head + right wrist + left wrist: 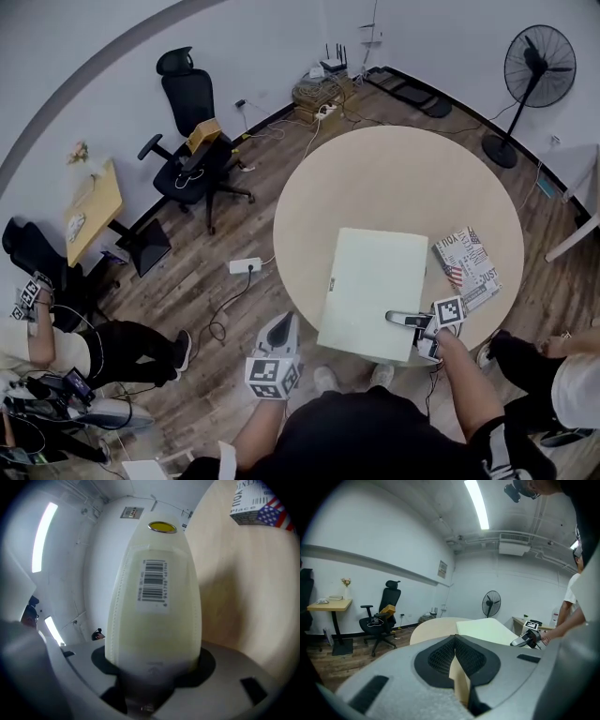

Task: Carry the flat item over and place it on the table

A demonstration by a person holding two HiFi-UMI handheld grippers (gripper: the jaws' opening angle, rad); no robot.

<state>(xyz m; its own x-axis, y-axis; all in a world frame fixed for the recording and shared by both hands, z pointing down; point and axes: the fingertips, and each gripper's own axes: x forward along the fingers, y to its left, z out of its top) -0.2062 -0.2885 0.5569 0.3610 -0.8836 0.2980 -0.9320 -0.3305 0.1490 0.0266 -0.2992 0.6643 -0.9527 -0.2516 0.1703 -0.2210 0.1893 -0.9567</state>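
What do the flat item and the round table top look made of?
Flat item: pale, matte, stiff-looking; likely cardboard or foam board, judging by its barcode sticker and dotted seam along the edge. Round table: smooth, matte, light wood tone without visible grain; probably laminate.

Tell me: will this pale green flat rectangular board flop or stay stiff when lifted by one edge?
Probably stiff: the pale green flat rectangular board keeps straight edges and a flat face on the round beige table. Likely light, since the right claw alone grips its near edge. Held off-centre, it may swing or twist.
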